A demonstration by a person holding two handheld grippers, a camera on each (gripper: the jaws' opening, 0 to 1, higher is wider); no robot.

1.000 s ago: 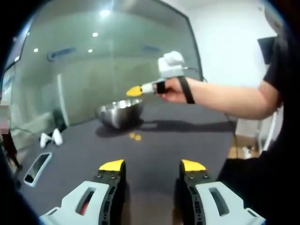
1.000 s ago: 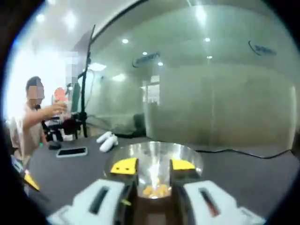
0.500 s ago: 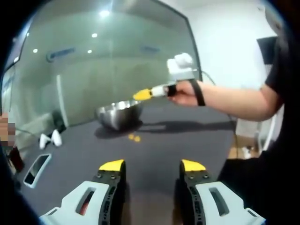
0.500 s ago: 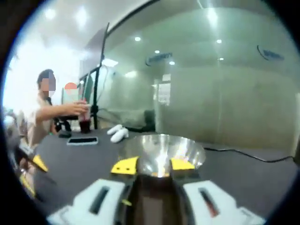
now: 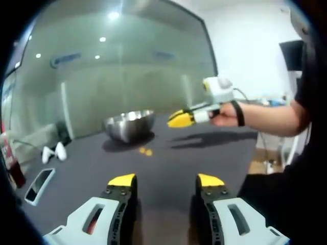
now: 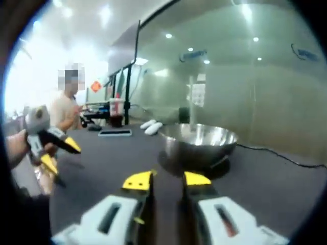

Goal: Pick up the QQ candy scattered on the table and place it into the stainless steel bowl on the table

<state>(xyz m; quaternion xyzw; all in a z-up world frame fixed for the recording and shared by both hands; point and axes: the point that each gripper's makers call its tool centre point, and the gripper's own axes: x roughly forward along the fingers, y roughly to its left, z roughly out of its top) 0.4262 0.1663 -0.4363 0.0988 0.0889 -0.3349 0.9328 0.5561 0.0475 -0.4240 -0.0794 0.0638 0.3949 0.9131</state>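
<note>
The stainless steel bowl point(image 5: 130, 124) stands on the dark table point(image 5: 168, 158) ahead of my left gripper point(image 5: 166, 181), which is open and empty near the table's front. Two small orange QQ candies point(image 5: 145, 151) lie on the table just in front of the bowl. My right gripper point(image 5: 180, 120), held by a hand point(image 5: 225, 115), hovers to the right of the bowl. In the right gripper view the bowl point(image 6: 199, 143) sits a little ahead of my right gripper point(image 6: 167, 179), whose jaws stand slightly apart with nothing between them. The left gripper point(image 6: 60, 154) shows open at the far left.
A phone point(image 5: 40, 182) lies near the table's left edge, with two white objects point(image 5: 53, 151) beyond it and a red cup point(image 5: 15, 173) at the far left. A person point(image 6: 69, 107) stands past the table's end. A cable point(image 6: 286, 158) runs behind the bowl. A glass wall backs the table.
My right gripper has drawn back from above the bowl toward the right and lower. Its view now sees the bowl from the side. The left gripper has stayed still.
</note>
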